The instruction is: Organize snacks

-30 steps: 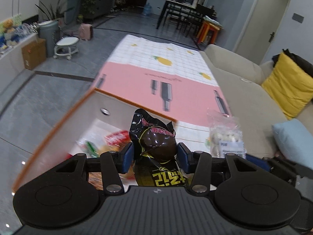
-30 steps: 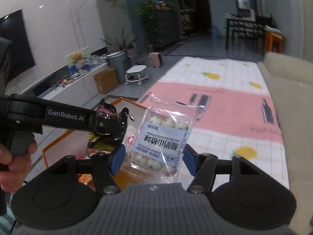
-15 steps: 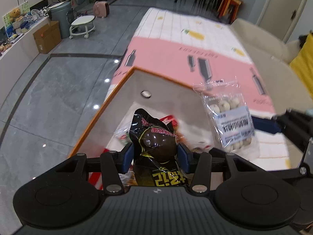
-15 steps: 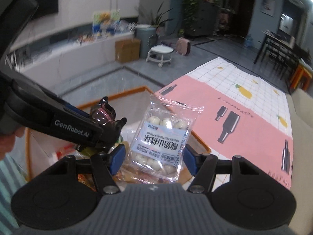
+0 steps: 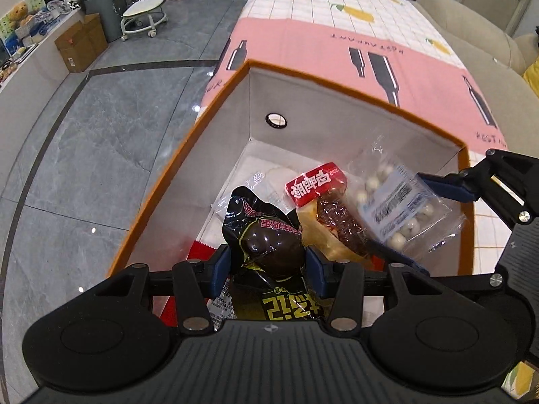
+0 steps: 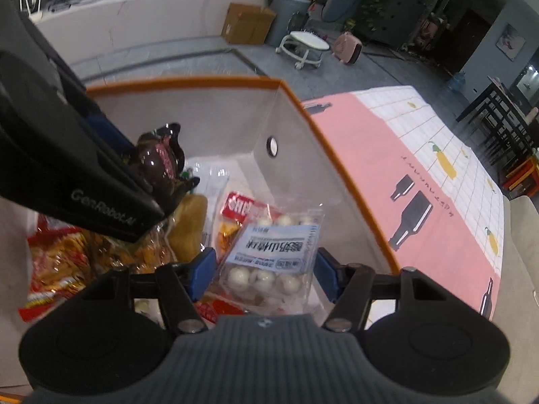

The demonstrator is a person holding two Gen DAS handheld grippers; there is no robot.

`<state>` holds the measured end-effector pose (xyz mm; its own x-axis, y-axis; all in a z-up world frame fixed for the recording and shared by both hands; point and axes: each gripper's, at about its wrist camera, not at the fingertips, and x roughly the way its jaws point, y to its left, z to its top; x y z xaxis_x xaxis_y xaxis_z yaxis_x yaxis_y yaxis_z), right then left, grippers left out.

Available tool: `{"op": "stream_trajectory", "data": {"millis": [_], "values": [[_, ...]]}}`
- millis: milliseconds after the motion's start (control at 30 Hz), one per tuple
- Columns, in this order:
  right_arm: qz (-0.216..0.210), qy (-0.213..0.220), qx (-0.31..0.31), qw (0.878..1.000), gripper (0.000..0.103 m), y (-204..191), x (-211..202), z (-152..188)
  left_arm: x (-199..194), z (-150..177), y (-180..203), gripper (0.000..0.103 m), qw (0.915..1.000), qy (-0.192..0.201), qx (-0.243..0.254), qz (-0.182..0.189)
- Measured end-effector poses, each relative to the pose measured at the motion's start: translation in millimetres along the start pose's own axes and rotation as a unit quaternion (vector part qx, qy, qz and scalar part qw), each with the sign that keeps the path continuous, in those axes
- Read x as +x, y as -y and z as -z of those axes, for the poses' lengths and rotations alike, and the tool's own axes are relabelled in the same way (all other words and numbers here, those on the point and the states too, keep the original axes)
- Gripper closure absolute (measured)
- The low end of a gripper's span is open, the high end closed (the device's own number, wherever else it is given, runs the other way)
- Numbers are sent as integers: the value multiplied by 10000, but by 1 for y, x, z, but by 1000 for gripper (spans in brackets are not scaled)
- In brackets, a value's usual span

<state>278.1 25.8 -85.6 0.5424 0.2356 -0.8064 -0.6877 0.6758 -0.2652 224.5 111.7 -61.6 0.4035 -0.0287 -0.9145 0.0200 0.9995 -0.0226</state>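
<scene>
An orange-rimmed white storage box (image 5: 337, 87) (image 6: 188, 82) stands on the floor with several snack packets inside. My left gripper (image 5: 268, 264) is shut on a black packet holding a brown egg (image 5: 269, 245) (image 6: 158, 158), just above the box's near side. My right gripper (image 6: 264, 269) (image 5: 416, 219) holds a clear bag of white balls with a blue-white label (image 6: 276, 245) (image 5: 394, 202) over the box's right part. Its jaws are closing with the bag between the pads. A red-labelled packet of brown meat (image 5: 323, 198) lies under both.
A pink and white mat (image 5: 337, 43) lies beyond the box, with a beige sofa (image 5: 471, 33) on its right. Grey floor tiles run to the left. A cardboard carton (image 5: 81, 47) and a white wheeled stool (image 5: 141, 17) stand far off. Red-orange snack bags (image 6: 57, 262) fill the box's near corner.
Both grippers have sunk and tipped down toward the box, whose inside now fills the views. The right gripper has rolled and carried the bag of white balls in over the box.
</scene>
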Motion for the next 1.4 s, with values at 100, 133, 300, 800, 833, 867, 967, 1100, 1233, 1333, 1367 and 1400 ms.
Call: {"op": "stream_trajectory", "data": {"millis": [100, 133, 300, 800, 833, 867, 967, 1100, 1233, 1333, 1367, 1400], "values": [[66, -160, -7, 9998, 72, 0, 10, 0, 7, -1, 2, 48, 10000, -73, 46, -18], [45, -123, 44, 9999, 72, 2, 10, 0, 9, -1, 2, 48, 9999, -92, 54, -26], [36, -140, 19, 9999, 71, 3, 10, -2, 16, 0, 5, 47, 9998, -144, 85, -109], [274, 179, 317, 9990, 35, 12, -23, 0, -24, -1, 8, 19, 9993, 328, 73, -173], [289, 226, 355, 9987, 32, 13, -27, -1, -31, -1, 9, 19, 9989, 422, 61, -186], [310, 282, 392, 9984, 31, 14, -31, -2, -37, -1, 7, 19, 9984, 532, 49, -197], [346, 491, 526, 9968, 24, 17, -46, -5, -59, -1, 8, 18, 9955, 915, 35, -238], [401, 854, 768, 9926, 15, 20, -71, -8, -90, 1, 11, 18, 9903, 1354, 135, -288], [511, 1185, 1039, 9862, 11, 22, -100, -6, -120, 9, 15, 17, 9814, 1846, 303, -442], [516, 1480, 1364, 9782, 10, 22, -122, 0, -139, 17, 18, 14, 9730, 2226, 366, -486], [493, 1597, 1489, 9746, 9, 22, -131, 4, -144, 20, 19, 14, 9707, 2317, 397, -495], [450, 1689, 1580, 9718, 9, 20, -139, 7, -148, 24, 20, 14, 9686, 2390, 435, -523]]}}
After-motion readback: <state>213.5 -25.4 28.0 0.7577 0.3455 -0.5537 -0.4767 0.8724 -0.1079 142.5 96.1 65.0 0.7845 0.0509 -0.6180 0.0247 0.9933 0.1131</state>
